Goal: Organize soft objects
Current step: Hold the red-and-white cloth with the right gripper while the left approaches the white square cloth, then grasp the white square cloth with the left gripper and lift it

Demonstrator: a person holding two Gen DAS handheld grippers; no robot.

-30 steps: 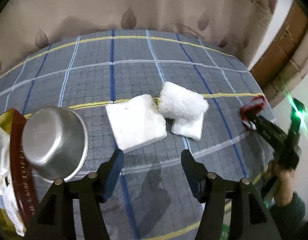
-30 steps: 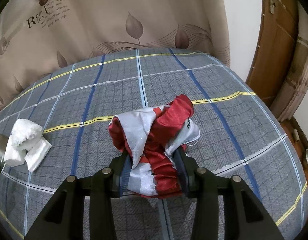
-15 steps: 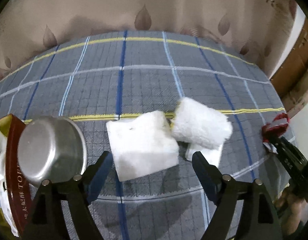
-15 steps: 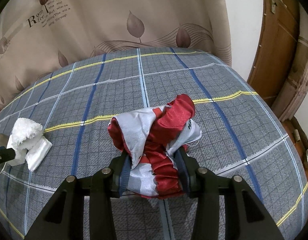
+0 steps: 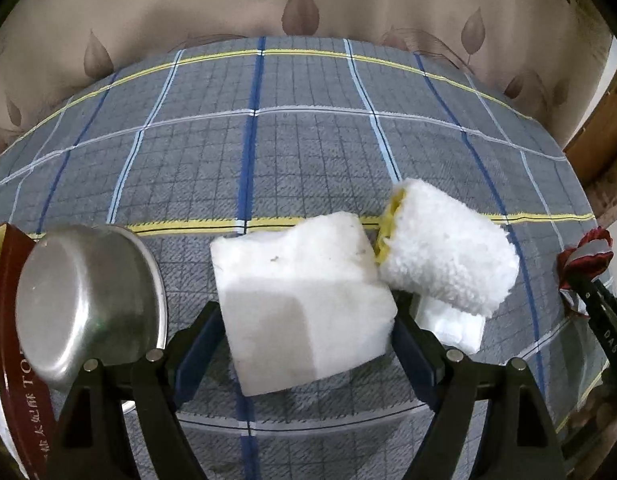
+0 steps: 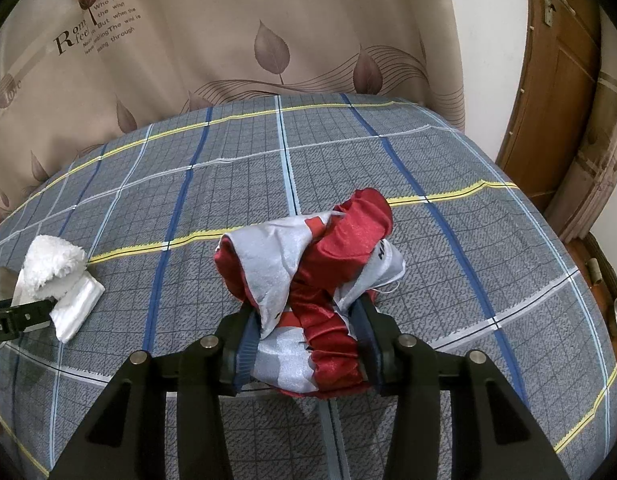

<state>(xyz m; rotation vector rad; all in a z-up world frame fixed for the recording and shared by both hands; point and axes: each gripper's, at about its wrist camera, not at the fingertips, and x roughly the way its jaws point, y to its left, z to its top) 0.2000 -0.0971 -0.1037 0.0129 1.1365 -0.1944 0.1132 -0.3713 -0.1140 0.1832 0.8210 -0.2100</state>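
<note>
With our left tool (image 5: 306, 344) spread wide astride the white square foam block (image 5: 302, 300) at the plaid bed's (image 5: 308, 152) six o'clock, and our right tool (image 6: 306, 344) pinching the red-and-white satin cloth (image 6: 312, 280), we judged squeezing gently, centred, was best.

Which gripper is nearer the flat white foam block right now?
Left. The left gripper has its open jaws on either side of the white foam block. The right gripper is off to its right, shut on the red and white cloth.

shiny brushed metal bowl (image 5: 84, 300), fluffy white towel roll (image 5: 448, 252), glossy satin red-white cloth (image 6: 320, 272)
</note>
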